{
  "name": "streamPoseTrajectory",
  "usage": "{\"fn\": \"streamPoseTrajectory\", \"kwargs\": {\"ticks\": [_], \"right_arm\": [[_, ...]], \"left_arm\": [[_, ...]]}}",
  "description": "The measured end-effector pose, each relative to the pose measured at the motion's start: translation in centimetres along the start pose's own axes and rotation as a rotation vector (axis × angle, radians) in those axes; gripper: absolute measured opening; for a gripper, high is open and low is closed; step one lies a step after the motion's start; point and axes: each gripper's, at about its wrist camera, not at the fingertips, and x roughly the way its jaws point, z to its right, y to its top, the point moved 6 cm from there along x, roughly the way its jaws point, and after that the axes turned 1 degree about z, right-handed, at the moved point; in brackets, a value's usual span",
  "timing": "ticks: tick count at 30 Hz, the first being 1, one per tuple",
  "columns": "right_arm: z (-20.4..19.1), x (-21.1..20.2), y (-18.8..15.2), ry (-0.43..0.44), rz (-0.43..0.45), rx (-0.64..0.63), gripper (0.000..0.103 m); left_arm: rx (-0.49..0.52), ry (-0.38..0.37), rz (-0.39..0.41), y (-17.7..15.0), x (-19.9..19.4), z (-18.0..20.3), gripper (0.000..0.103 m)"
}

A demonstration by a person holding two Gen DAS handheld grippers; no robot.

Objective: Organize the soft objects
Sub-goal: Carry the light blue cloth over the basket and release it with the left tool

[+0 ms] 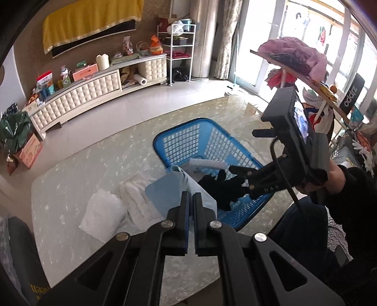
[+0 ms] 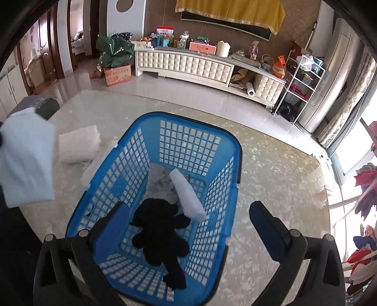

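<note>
Daylight is pouring through tall windows [image 1: 266, 40] beside a patterned curtain [image 1: 227, 35]. A long tufted cabinet [image 2: 188, 64] is standing against the brown wall, a yellow cloth [image 2: 233, 10] hanging above it. The pale tiled floor [image 2: 165, 87] is shining; a white rack [image 2: 299, 82] is holding clutter.

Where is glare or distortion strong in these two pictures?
Left wrist view: the window is blown out white, and the cabinet bends in a curve. Right wrist view: the table reflects daylight, and the basket stays sharp.
</note>
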Motion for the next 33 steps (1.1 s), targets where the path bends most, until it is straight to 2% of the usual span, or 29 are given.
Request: {"fn": "streamPoseTrajectory", "kwargs": {"ticks": [7, 21, 29, 33], "right_arm": [[1.3, -2.1, -1.8, 0.002, 0.031, 0.040, 0.102], [3.7, -1.8, -4.9, 0.008, 0.013, 0.123, 0.102], [4.4, -0.8, -5.7, 0.013, -0.021, 0.147, 0.102], [4.3, -0.2, -5.5, 0.021, -0.032, 0.148, 0.102]], "left_arm": [[0.055, 0.004, -0.017, 1.6, 1.0, 2.5, 0.002], [0.145, -0.057, -0.092, 3.0, 6.1, 7.1, 0.002], [0.147, -0.084, -0.140, 3.4, 10.3, 7.5, 0.002], [0.176, -0.060, -0.160, 3.2, 12.7, 7.0, 0.002]]}}
